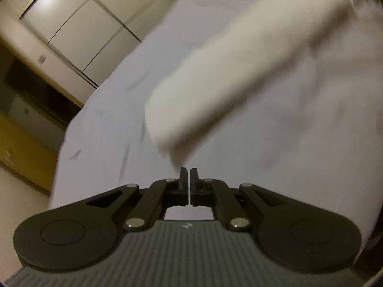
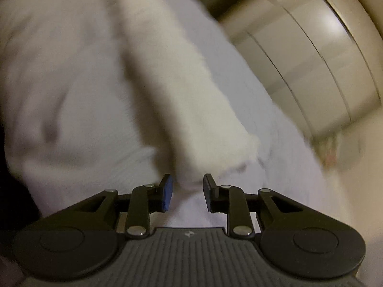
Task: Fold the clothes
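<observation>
A cream fuzzy garment (image 1: pixel 239 67) lies as a long folded strip on a white bed sheet (image 1: pixel 100 129). Its near end reaches down to my left gripper (image 1: pixel 189 171), whose jaws are closed; whether any cloth is pinched between them is hidden by blur. In the right wrist view the same garment (image 2: pixel 182 91) runs from the top down to my right gripper (image 2: pixel 186 186). That gripper is open, with the garment's end just in front of the gap between its blue-padded fingers (image 2: pixel 167 191). Both views are motion-blurred.
The sheet (image 2: pixel 59 95) covers a bed. Beige wardrobe doors (image 1: pixel 79 24) stand beyond the bed's edge, and they also show in the right wrist view (image 2: pixel 311 59). A dark gap and a yellow-brown board (image 1: pixel 26 148) lie at the left.
</observation>
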The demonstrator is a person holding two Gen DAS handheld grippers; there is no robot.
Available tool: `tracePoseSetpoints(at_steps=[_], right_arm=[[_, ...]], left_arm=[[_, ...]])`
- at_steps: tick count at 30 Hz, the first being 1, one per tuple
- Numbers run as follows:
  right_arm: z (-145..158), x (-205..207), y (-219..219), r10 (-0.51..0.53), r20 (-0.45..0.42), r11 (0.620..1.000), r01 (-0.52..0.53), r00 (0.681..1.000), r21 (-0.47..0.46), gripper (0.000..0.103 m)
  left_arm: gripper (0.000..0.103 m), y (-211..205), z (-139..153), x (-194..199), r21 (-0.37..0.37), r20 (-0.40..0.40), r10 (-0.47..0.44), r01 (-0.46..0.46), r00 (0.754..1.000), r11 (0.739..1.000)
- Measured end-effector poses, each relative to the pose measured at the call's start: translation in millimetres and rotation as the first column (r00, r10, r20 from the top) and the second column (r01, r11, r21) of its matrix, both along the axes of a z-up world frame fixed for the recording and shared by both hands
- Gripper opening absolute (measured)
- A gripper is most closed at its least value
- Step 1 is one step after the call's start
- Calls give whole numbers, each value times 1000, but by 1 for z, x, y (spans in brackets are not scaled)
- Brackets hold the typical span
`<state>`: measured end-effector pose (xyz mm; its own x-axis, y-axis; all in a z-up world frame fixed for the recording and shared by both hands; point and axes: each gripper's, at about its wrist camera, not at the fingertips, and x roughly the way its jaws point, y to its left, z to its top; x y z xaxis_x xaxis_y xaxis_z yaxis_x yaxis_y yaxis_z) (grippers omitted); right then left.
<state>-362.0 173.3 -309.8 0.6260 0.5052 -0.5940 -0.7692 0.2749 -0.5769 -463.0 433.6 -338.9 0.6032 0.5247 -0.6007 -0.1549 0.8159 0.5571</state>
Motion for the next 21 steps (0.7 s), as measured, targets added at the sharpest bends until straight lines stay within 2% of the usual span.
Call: tracePoseSetpoints(at_steps=[1,3,4,7,9,10,13,15,16,17,18,20,21], right_arm=[[16,8,-1,-46,-87,993,54,995,102,25],[47,25,-4,-106,-271,941,185,957,285,25],[56,31,0,-118,-341,909,240,933,341,25],[56,42,32,-122,-461,853,330,879,404,24],[56,49,53,-116,-536,810,392,836,436,25],[53,53,62,-127,-552,801,413,824,434,26],[23,62,74,-217,-501,829,429,838,359,33],[5,77,63,-209,-520,815,441,828,375,31],[-6,87,56,-208,-545,794,466,812,390,24],[-19,95,48,-220,-564,774,494,796,395,5],[-27,102,39,-234,-579,758,519,781,394,0],[-30,116,22,-215,-635,738,550,742,392,0],[-27,121,17,-196,-664,735,557,721,387,0]], left_arm=[[3,1,12,8,-52,48,4,-2,999,999],[7,-3,34,22,-150,137,-5,25,991,988],[7,-8,43,32,-205,185,-6,44,983,978],[7,-10,56,80,-301,258,-4,85,966,950],[8,-14,51,98,-315,263,-12,98,965,944],[8,-12,41,110,-316,242,-3,82,970,945],[8,6,2,125,-313,170,51,5,984,950],[8,23,-19,120,-330,147,92,-39,985,943],[8,36,-21,113,-369,162,118,-50,980,928],[7,45,-20,107,-402,169,144,-65,975,913],[3,54,-16,103,-432,169,175,-87,970,898],[3,72,-8,93,-489,168,237,-128,957,863],[3,75,2,91,-489,180,249,-133,952,862]])
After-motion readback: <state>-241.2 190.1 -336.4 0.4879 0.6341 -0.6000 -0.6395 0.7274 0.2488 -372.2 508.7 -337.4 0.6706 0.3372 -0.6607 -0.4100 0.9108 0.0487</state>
